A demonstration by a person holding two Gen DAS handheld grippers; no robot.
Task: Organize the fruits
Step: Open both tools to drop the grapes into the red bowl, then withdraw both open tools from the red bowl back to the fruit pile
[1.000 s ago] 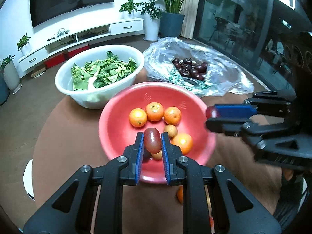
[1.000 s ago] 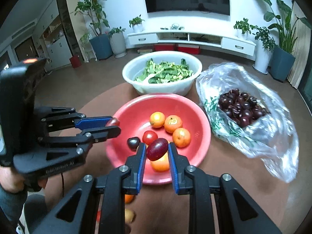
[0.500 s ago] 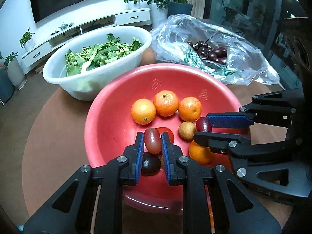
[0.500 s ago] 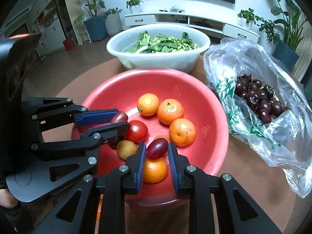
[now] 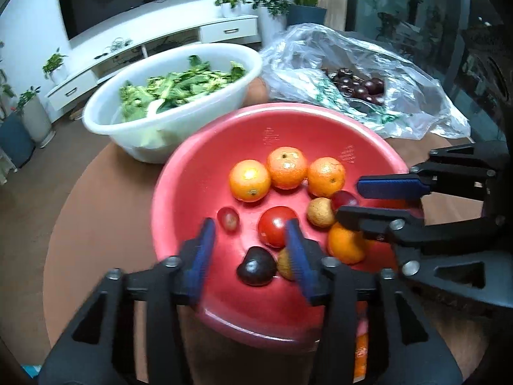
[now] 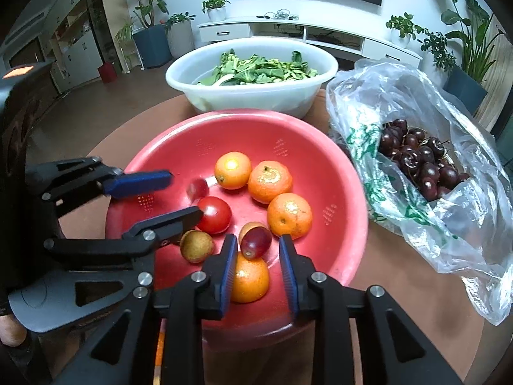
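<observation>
Fruit lay in the red bowl (image 5: 179,192): three oranges (image 5: 286,167) toward the far side, a tomato (image 5: 275,226) in the middle, a dark plum (image 5: 256,266) close to the near rim. The left gripper (image 5: 251,250) stood spread wide over the bowl, holding nothing; a small red grape (image 5: 228,219) lay just off its left finger. The right gripper (image 6: 258,260) was also parted, a red grape (image 6: 256,242) lying loose between its fingers above a fourth orange (image 6: 250,280). Behind stood a white bowl of greens (image 6: 205,93) and a bag of cherries (image 6: 413,160).
</observation>
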